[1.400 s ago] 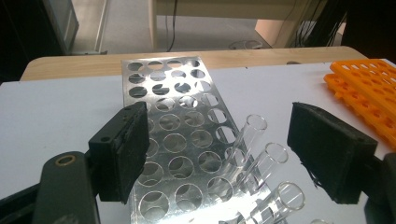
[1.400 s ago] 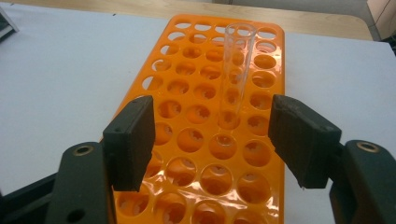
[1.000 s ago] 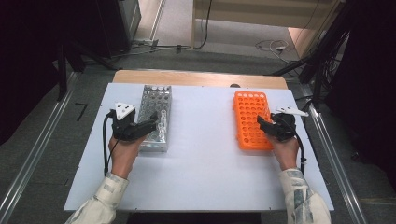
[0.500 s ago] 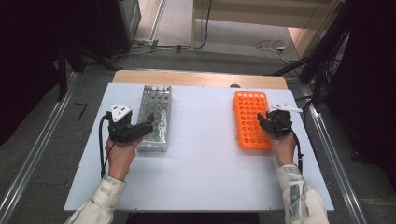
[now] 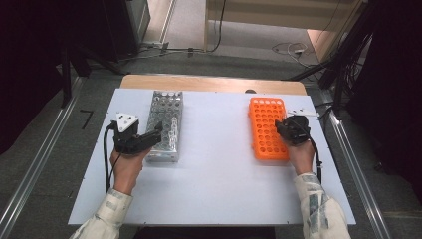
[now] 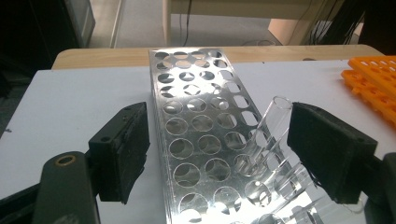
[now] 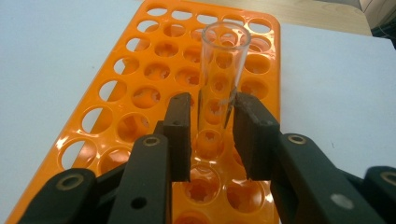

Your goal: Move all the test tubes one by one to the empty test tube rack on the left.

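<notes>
Since the earlier frame the right tongs have been closing round the glass tube; pads approx. touching, grip not confirmed. Tube stands upright in orange rack, 12 o'clock of tongs. Left tongs held open over metal rack.

1. My left gripper is a black handheld body with a grey three-cornered plate on top, at 10 o'clock from the hand.
2. A black cable loops off it toward 6 o'clock, along the left sleeve.
3. Its jaws are thick black blocks with rough pads; one arm carries a brass-ringed screw hole.
4. My right gripper is the same black build, with its cable trailing toward 5 o'clock.
5. Its jaw arms show ringed screw holes and a pale dot.
6. Both sleeves, the right sleeve included, are light cloth with a faint grey pattern.
</notes>
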The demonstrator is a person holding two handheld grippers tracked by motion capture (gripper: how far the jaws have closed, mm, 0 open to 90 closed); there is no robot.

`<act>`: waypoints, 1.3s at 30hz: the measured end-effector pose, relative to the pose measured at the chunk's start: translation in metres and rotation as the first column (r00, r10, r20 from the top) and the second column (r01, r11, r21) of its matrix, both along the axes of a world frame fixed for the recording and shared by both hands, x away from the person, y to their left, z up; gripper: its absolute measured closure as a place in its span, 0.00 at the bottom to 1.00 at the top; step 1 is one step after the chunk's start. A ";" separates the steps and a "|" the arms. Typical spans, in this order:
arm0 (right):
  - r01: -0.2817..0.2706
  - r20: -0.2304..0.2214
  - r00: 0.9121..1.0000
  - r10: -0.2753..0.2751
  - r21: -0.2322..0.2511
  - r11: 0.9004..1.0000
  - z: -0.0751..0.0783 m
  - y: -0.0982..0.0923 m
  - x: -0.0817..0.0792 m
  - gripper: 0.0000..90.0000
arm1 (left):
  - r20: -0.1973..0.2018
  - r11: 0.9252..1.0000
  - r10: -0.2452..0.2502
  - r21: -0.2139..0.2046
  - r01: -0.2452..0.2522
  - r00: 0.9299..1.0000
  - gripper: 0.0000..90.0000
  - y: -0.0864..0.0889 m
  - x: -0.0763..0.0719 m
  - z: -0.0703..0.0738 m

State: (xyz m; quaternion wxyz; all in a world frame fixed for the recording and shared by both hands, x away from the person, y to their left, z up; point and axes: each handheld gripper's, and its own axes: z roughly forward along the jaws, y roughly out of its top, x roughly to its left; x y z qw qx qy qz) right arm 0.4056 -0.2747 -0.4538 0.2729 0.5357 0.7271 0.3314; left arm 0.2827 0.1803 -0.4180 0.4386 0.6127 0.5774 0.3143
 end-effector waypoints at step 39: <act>0.006 0.027 1.000 -0.006 0.030 1.000 0.010 -0.003 -0.006 0.82 | 0.008 1.000 -0.007 -0.003 0.007 1.000 0.23 -0.002 -0.001 0.001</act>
